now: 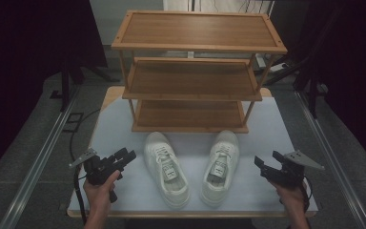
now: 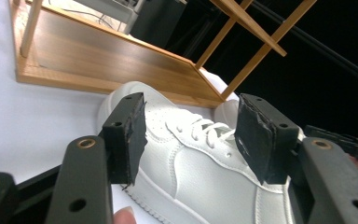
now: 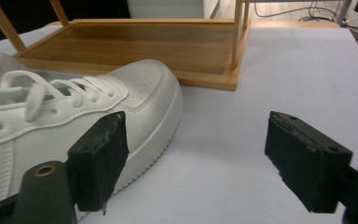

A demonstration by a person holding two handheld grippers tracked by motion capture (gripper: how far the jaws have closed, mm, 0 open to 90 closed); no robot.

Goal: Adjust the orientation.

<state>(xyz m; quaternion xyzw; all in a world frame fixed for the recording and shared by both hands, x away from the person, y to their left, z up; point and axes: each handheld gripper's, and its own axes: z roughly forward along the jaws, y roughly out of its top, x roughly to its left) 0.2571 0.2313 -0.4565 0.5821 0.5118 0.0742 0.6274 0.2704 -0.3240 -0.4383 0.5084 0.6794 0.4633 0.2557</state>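
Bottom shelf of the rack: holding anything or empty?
Empty. The bottom shelf shows bare wood, and both white shoes stand upright on the table before it.

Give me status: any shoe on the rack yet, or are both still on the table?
Done: nothing yet; the rack's shelves are bare. Both white sneakers, left shoe and right shoe, sit side by side on the table, toes toward the rack. In hand: left gripper and right gripper are open beside the pair, neither touching. Left: probably gripping and shelving both.
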